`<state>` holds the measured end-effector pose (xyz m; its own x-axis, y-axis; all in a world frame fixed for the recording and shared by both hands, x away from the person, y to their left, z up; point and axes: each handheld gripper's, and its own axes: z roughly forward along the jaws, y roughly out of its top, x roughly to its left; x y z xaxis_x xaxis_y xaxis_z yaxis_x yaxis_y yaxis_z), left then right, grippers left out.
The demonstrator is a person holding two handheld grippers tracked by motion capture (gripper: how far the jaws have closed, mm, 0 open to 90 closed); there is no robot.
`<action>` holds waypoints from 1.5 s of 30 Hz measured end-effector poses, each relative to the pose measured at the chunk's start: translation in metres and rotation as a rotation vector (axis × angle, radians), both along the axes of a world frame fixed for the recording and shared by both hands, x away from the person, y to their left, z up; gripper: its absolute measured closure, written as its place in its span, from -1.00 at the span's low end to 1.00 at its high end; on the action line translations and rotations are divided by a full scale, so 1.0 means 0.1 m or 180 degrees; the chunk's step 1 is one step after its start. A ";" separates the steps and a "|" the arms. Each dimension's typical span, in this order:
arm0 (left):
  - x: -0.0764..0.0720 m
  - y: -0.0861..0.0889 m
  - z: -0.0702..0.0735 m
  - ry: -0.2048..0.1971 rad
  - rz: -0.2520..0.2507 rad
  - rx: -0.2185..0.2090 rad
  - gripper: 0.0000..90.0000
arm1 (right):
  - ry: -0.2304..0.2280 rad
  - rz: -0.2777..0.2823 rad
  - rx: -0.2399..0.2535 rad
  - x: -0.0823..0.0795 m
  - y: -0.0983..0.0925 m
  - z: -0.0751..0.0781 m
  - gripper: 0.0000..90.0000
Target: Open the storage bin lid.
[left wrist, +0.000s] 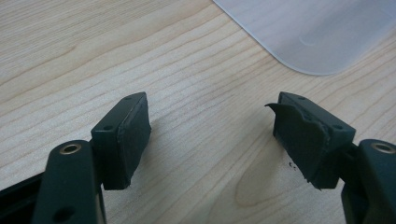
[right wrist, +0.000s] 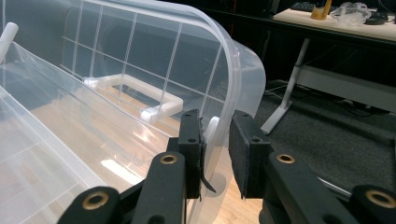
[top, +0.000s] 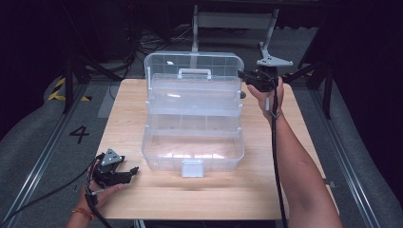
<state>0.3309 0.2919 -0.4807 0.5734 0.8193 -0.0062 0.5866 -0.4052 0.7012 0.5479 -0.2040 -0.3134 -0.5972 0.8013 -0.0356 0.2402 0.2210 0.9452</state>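
Note:
A clear plastic toolbox (top: pixel 192 154) stands open in the middle of the wooden table (top: pixel 128 109), its lid (top: pixel 161 61) raised at the back with a white handle (top: pixel 195 72) on it. An inner tray (top: pixel 195 97) sits lifted over the base. My right gripper (top: pixel 243 75) reaches in from the right and is shut on the lid's right rim (right wrist: pixel 233 74), which runs between the pads of the right gripper (right wrist: pixel 215 135). Near the table's front left corner my left gripper (top: pixel 134 170) rests low and open. Bare wood lies between the jaws of the left gripper (left wrist: pixel 210 126), and the box's corner (left wrist: pixel 317 32) lies ahead.
A white latch (top: pixel 192 167) hangs at the box's front wall. Behind the table stands a grey metal frame (top: pixel 233 21) with cables on the floor. A "4" (top: pixel 79 134) is marked on the floor at left. Another table (right wrist: pixel 336 23) stands far behind the lid.

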 end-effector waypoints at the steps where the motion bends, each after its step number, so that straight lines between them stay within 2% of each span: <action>1: 0.00 0.00 0.00 0.0001 0.0000 0.0001 -0.38 | -0.0001 -0.0002 0.0002 0.01 0.00 0.00 0.68; 10: 0.00 0.00 0.00 0.0001 -0.0001 0.0000 -0.38 | 0.0044 -0.0014 0.0038 0.05 0.00 -0.02 0.67; 22: 0.00 0.00 0.00 0.0002 -0.0001 0.0000 -0.38 | 0.0121 -0.0068 0.0003 0.13 0.03 -0.04 0.65; 45: 0.00 0.00 0.00 0.0000 -0.0001 0.0000 -0.38 | 0.0158 -0.0150 -0.0020 0.22 0.04 -0.10 0.61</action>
